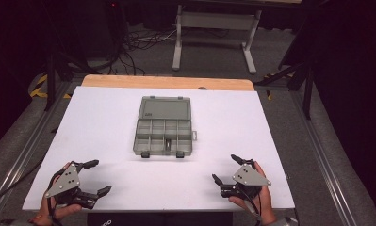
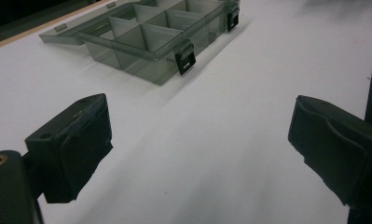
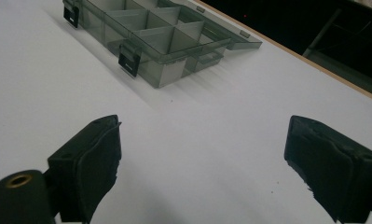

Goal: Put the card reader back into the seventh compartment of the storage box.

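One open compartment box, two black latches, left tool and right tool both released, empty

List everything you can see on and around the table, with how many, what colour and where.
Organizer box: one, clear grey plastic, middle of the table, open, its lid lying flat on the far side.
Latches: two, black, on the box's near edge.
Small dark item: one, in a near-row compartment; too small to identify.
Table: one, white top with a wooden far edge.
Frame: one, pale grey, on the floor beyond the table.
Cables: several, black, on the floor at far left.
Left gripper: one, black with a grey plate, near left corner, open.
Right gripper: one, black with a grey plate, near right, open.
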The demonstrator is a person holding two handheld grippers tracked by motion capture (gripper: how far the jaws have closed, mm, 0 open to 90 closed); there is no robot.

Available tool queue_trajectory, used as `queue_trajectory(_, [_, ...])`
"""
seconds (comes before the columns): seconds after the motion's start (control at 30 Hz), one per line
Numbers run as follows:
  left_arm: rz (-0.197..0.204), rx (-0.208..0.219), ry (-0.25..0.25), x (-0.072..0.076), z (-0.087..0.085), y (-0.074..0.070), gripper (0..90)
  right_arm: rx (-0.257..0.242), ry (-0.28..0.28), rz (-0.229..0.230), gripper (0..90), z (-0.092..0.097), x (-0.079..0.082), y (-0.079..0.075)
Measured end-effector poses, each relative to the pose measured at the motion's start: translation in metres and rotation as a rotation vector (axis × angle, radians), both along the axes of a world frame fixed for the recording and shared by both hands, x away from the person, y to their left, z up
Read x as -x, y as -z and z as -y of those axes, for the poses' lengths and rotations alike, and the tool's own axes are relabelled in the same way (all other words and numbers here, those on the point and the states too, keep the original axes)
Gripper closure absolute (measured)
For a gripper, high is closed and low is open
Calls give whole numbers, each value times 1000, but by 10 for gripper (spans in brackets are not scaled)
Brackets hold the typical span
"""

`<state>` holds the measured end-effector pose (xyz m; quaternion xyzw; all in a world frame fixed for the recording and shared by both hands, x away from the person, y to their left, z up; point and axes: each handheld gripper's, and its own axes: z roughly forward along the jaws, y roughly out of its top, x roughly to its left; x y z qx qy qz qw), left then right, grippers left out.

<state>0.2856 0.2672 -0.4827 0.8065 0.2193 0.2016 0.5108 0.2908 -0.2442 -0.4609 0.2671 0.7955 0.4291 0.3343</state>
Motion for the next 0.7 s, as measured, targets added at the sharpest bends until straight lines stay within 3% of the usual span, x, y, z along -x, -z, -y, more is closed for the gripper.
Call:
queue_trajectory(0.13, [-1, 0, 1, 0, 0, 0, 69, -8, 13, 30, 120, 1, 2, -2])
queue_trajectory(0.7, [-5, 10, -8, -2, -1, 0, 69, -23, 48, 66, 122, 6, 3, -5])
